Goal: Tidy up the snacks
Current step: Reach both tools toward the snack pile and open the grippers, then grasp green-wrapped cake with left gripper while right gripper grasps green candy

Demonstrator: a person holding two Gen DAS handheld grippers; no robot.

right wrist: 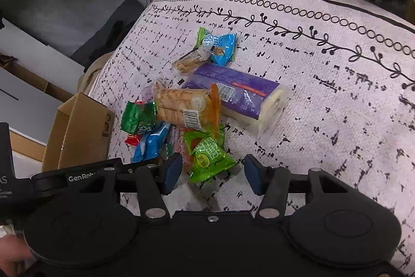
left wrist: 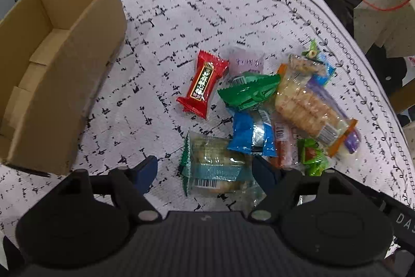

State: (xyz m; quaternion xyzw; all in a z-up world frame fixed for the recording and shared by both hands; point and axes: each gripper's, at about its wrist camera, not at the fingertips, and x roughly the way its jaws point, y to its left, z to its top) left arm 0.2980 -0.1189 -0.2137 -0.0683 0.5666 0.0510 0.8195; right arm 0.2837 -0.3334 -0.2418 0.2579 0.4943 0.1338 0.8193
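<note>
Both pairs of blue-padded fingers stand spread and grasp nothing. The left gripper hangs over the near edge of the snack pile, and a clear packet with a teal band and barcode lies on the cloth between its fingers; whether the pads touch the wrapper cannot be told. The right gripper is likewise released, with a bright green packet lying between its fingers, nearer the left one.

The snacks sit in a loose heap on a white tablecloth printed with black dashes and a vine border. In the left wrist view a red candy-style packet lies alone at the left of the heap, apart from the rest. Just right of it a dark green wrapper overlaps a blue foil packet, which lies just beyond the clear packet. Farther right a long clear sleeve of crackers with orange ends rests tilted across a purple package. A pale lilac packet lies at the far side of the pile.

In the right wrist view the purple package is a long block with a white end, lying right of the cracker sleeve, and a light blue packet sits at the far end.

An open cardboard box stands at the left of the table, well apart from the snacks.
</note>
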